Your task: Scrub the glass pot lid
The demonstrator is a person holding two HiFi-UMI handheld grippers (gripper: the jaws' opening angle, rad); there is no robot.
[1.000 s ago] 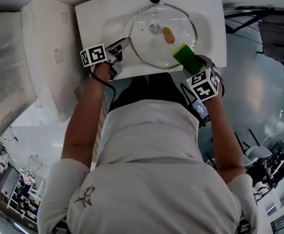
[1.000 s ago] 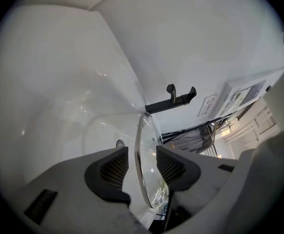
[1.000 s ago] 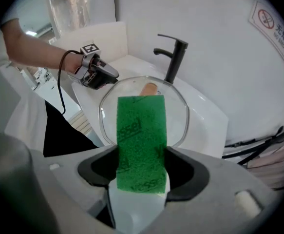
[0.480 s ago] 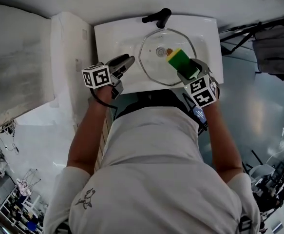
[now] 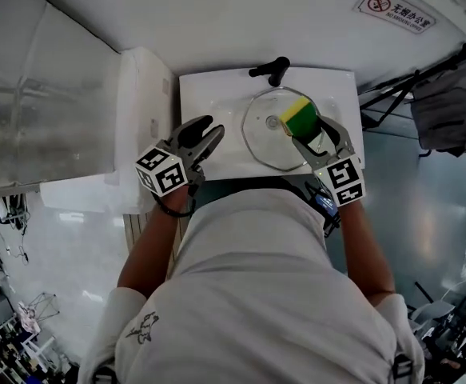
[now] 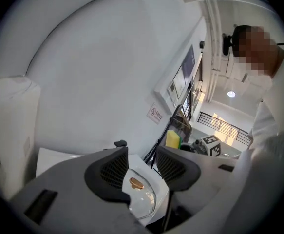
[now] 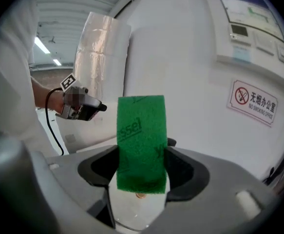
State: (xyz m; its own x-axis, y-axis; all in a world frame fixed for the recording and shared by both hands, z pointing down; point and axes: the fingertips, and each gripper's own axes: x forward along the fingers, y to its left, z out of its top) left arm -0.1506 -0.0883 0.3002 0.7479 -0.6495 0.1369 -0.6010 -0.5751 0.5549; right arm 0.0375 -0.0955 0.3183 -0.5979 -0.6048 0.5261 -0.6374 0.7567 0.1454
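The glass pot lid [image 5: 271,138] lies in the white sink [image 5: 217,94], its brown knob [image 6: 136,183] showing between my left jaws in the left gripper view. My left gripper [image 5: 211,128] hangs above the sink's left part, open and empty, well apart from the lid. Above the lid, my right gripper [image 5: 308,132] is shut on a green and yellow sponge [image 5: 300,117]. In the right gripper view the sponge's green face [image 7: 142,143] stands upright between the jaws and hides most of the lid.
A black faucet [image 5: 270,69] stands at the sink's back edge. A white cabinet [image 5: 141,110] and a foil-wrapped block [image 5: 41,94] are to the left. A dark rack [image 5: 436,94] stands to the right. A no-smoking sign [image 5: 399,10] is on the wall.
Both grippers have risen away from the sink. The left one left the lid's left rim and rolled; the right one lifted the sponge off the lid. The lid stays in the basin.
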